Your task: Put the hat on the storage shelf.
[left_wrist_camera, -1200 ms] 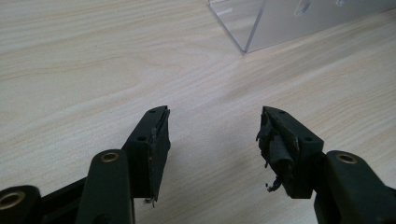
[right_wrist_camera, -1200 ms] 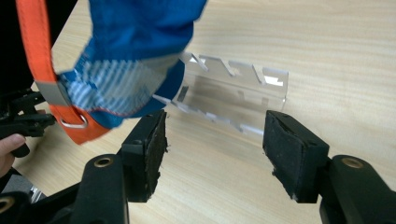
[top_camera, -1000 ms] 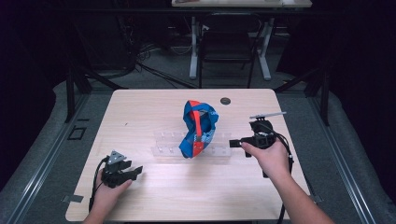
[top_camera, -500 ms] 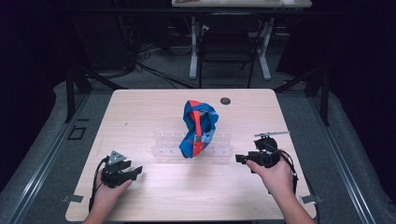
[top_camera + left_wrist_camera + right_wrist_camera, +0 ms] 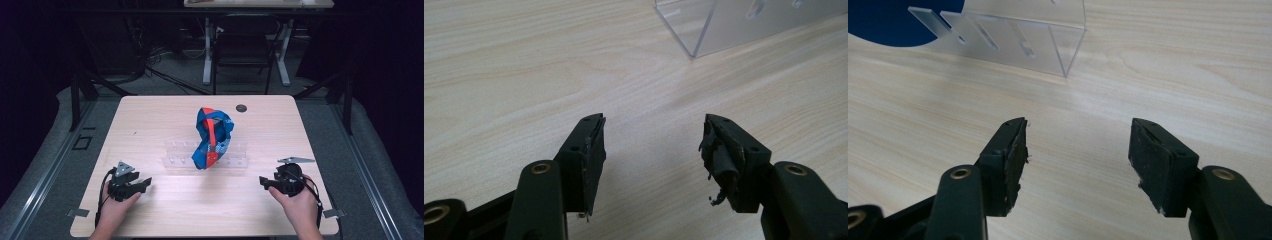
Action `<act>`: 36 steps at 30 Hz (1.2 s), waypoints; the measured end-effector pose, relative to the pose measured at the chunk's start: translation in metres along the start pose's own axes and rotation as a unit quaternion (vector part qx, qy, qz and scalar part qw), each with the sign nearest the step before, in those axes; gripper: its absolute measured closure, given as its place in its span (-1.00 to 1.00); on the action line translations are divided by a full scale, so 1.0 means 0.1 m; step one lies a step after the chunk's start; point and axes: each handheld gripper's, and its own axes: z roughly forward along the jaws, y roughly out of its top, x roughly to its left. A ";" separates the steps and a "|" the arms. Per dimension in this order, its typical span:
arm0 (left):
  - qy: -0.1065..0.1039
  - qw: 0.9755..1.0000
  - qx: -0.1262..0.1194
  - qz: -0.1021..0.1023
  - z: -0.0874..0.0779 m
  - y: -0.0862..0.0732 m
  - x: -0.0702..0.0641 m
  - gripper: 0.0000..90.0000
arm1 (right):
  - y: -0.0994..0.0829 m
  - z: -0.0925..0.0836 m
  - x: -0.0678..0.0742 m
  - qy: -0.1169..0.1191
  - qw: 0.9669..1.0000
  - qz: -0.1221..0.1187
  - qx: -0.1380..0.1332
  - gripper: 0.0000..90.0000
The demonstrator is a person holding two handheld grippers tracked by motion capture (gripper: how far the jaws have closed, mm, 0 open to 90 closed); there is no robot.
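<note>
Wooden table [image 5: 150,125], clear rack [image 5: 235,155]

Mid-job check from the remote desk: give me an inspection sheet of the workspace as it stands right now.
Surface: light wooden table, bare around both grippers.
Job's things: clear acrylic rack at mid-table; blue and red strap draped over its middle, standing up in a loop.
Clutter: small dark round disc near the far edge, apart from the rack.
Grippers: left gripper open, empty, low over the near left of the table; right gripper open, empty, near right, pointing toward the rack.
Cables: black cable loops from the left gripper past the hand; another trails at the right wrist.
Surroundings: dark room, grey floor, second table's legs beyond.
</note>
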 end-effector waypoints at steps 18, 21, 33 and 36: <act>0.000 1.000 0.001 0.002 0.00 -0.01 -0.01 -0.05 | -0.36 0.02 -0.14 -0.017 0.999 -0.007 -0.034 -0.01; -0.001 1.000 0.000 0.001 0.00 -0.01 -0.01 -0.05 | -0.41 0.03 -0.16 -0.021 0.999 -0.018 -0.031 -0.01; -0.003 1.000 -0.002 0.002 0.00 0.00 -0.03 -0.05 | -0.48 0.08 -0.17 -0.039 0.998 -0.036 -0.046 0.10; -0.004 1.000 -0.001 0.005 0.00 0.00 -0.04 -0.05 | -0.48 0.10 -0.18 -0.028 0.998 -0.035 -0.043 0.05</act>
